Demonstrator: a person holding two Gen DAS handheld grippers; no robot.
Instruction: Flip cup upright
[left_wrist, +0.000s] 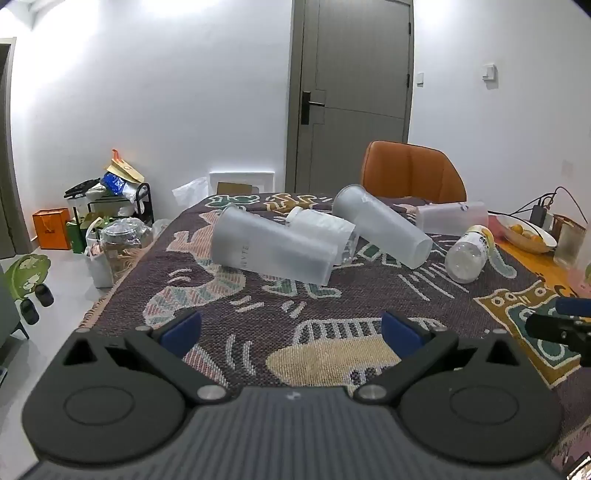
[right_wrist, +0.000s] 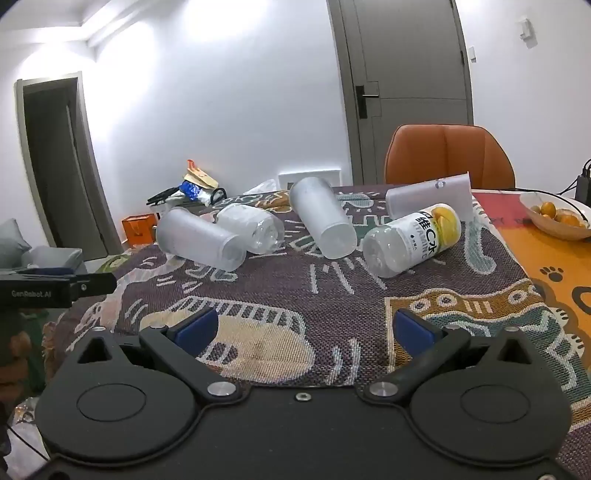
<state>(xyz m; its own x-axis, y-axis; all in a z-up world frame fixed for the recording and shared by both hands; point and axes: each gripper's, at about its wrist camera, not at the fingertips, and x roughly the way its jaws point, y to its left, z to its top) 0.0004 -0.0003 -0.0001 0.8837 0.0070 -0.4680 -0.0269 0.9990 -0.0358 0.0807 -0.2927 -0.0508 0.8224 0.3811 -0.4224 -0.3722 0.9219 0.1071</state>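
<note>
— That clear bottle (left_wrist: 325, 230) at about twelve o'clock, is anything covering it?

— The frosted cup (left_wrist: 273, 245) is lying across its lower side, hiding part of it. The lettering on that cup is looking too faint to read.

— And at three o'clock?

— The right gripper (left_wrist: 565, 325) is getting cut off by the left wrist view's edge, so its jaws aren't showing there. The bowl (right_wrist: 554, 221) is running off the right wrist view's edge.
</note>
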